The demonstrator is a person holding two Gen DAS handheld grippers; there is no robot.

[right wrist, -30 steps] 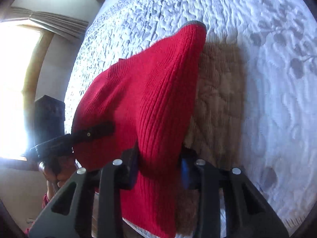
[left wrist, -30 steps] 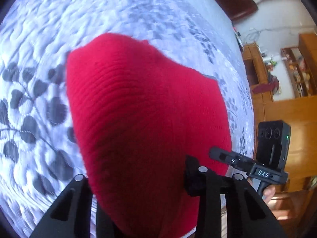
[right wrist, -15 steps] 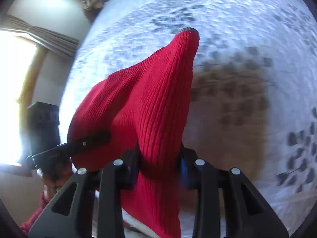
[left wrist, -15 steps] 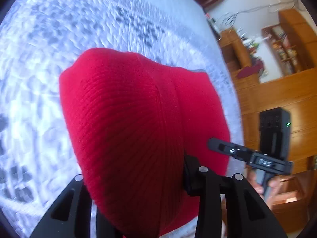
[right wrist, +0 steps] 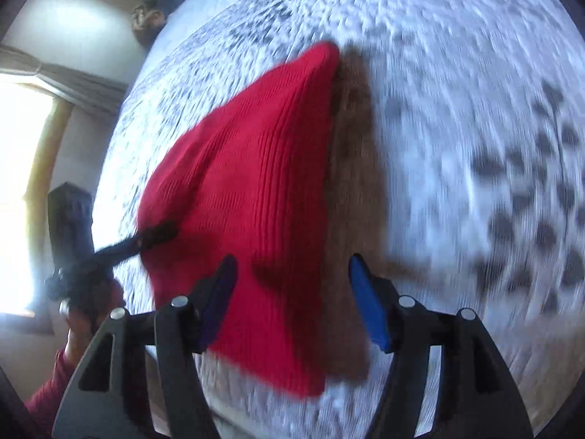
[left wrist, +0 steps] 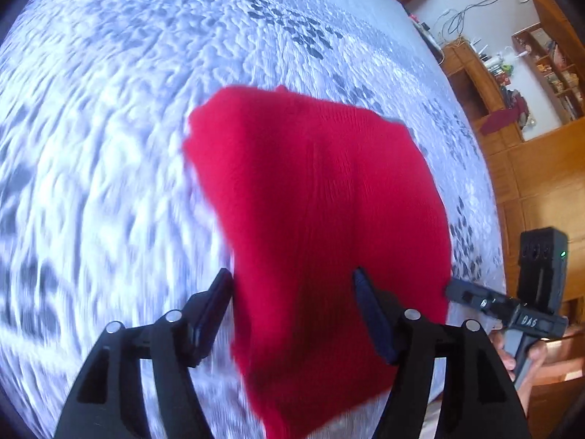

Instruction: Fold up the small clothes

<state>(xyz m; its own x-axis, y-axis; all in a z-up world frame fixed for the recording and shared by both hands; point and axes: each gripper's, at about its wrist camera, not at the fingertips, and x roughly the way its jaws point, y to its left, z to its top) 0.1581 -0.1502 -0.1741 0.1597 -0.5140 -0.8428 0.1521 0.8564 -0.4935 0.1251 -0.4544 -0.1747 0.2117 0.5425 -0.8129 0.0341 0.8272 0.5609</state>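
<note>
A red knit garment [left wrist: 321,190] hangs loosely over the white quilted bed [left wrist: 109,109], its near edge between my left gripper's [left wrist: 291,278] jaws. Those jaws are opening, and the pads stand clear of the cloth. In the right wrist view the same red garment [right wrist: 248,190] runs up from my right gripper [right wrist: 292,261], whose jaws are also opening. Its left pad is close to the cloth and its right pad is well off it. A brown shadow lies on the bed [right wrist: 457,109] just right of the cloth. Both views are blurred by motion.
Wooden shelves and cabinets [left wrist: 530,73] stand past the bed's right side. A bright window [right wrist: 22,146] with a curtain is on the left. A dark heap [right wrist: 157,3] lies at the bed's far end. A red-sleeved arm [right wrist: 47,395] holds the left gripper's handle.
Both grippers' jaws have spread apart and let go of the red garment. The cloth has sagged away from the cameras toward the bed. Both hands have swept sideways over the quilt.
</note>
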